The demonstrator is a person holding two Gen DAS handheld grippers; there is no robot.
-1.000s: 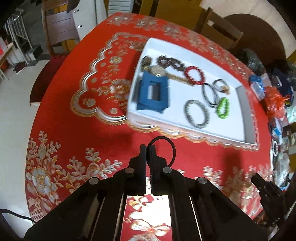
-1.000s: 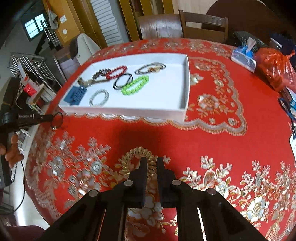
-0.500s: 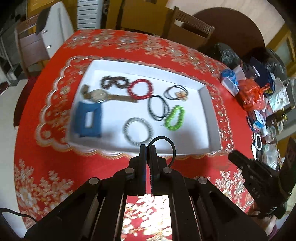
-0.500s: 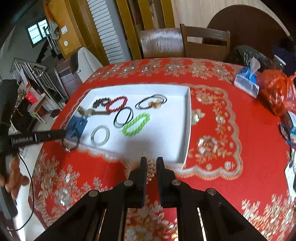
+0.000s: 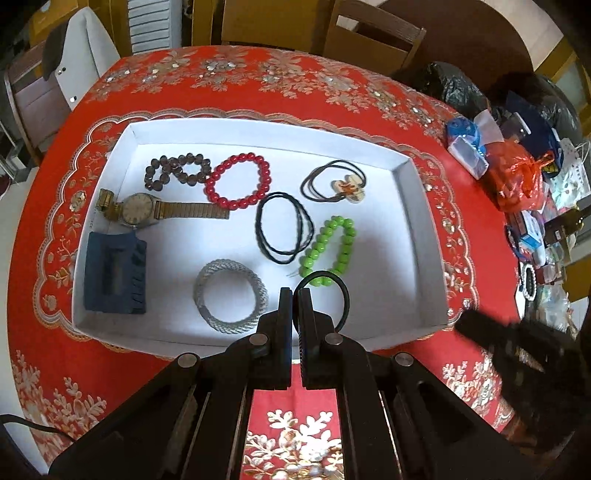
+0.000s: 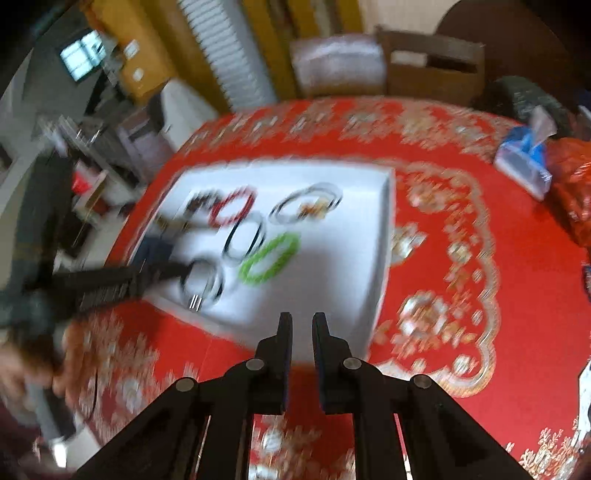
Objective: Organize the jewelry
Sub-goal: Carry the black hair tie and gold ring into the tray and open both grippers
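My left gripper [image 5: 294, 295] is shut on a black hair tie [image 5: 341, 291] and holds it over the near edge of the white tray [image 5: 421, 229]. The tray holds a green bead bracelet [image 5: 328, 251], a red bead bracelet [image 5: 238, 182], a brown bead bracelet [image 5: 177, 171], a gold watch [image 5: 138, 210], a silver woven bracelet [image 5: 231, 295], black cords [image 5: 284, 227], a corded flower pendant [image 5: 338, 182] and a blue block [image 5: 114, 273]. My right gripper [image 6: 302, 321] is shut and empty, above the tablecloth before the tray [image 6: 354, 236]. The right wrist view is blurred; the left gripper [image 6: 177, 273] shows there over the tray.
The round table has a red and gold floral cloth [image 5: 229, 77]. Clutter lies at the right edge: a blue tissue pack [image 5: 465, 144], an orange bag [image 5: 517, 177], small boxes. Wooden chairs [image 5: 369, 33] stand behind the table.
My left gripper has carried the hair tie forward from the tablecloth to over the tray's near edge. My right gripper has moved forward toward the tray, still shut.
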